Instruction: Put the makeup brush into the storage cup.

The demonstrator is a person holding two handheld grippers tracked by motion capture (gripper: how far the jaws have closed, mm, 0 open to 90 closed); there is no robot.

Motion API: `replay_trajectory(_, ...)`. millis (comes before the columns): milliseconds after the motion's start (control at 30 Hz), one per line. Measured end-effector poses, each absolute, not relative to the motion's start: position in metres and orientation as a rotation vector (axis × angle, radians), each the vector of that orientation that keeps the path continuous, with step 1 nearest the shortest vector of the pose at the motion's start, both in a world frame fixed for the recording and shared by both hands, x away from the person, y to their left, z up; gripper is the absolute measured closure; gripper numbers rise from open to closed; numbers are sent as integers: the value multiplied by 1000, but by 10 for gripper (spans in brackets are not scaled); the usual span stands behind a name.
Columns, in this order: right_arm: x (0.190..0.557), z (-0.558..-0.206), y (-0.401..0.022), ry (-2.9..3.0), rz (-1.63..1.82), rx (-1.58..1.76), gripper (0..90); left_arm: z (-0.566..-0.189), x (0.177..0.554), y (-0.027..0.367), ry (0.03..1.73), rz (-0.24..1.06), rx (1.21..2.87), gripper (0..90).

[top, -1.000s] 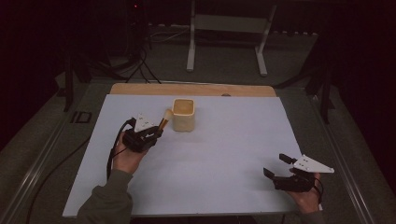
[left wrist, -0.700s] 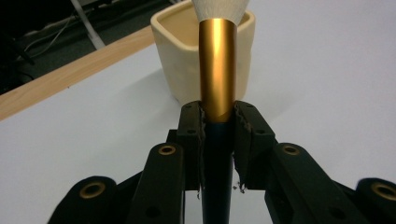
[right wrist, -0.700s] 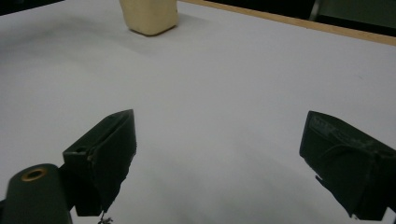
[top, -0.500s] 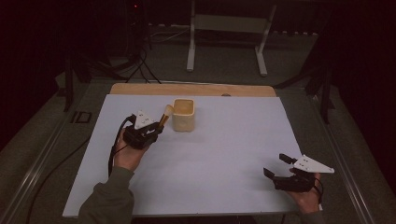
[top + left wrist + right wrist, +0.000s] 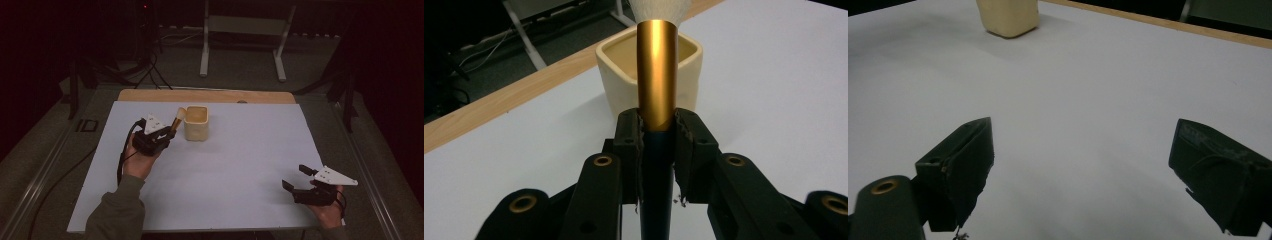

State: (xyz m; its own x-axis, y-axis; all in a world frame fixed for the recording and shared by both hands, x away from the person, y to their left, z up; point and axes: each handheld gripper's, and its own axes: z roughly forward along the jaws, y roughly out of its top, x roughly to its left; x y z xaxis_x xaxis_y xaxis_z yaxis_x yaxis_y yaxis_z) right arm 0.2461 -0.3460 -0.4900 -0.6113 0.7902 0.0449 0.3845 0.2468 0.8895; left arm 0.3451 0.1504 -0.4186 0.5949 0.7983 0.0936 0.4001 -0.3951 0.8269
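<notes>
Left gripper view | left gripper [image 5: 658, 132] pinching brush [image 5: 657, 75] handle between both pads, bristles up beside cream cup [image 5: 650, 75] near worktop [image 5: 240, 150] far edge | right gripper [image 5: 1088, 165] spread wide, near right front corner

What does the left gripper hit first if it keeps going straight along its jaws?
Probably the cream cup: the left gripper points its clamped brush at the cup's near rim, though the gap is unclear.

Gold-and-navy brush [image 5: 657, 85]; cream cup [image 5: 196, 122]; white table sheet [image 5: 240, 165]
</notes>
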Motion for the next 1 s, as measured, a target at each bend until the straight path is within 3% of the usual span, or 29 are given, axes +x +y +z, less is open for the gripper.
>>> replay_trajectory(1000, 246, -490, -346, 2109, 1324, 1074, 108, -404, 359, 146, 909, 706, 1968, 748)
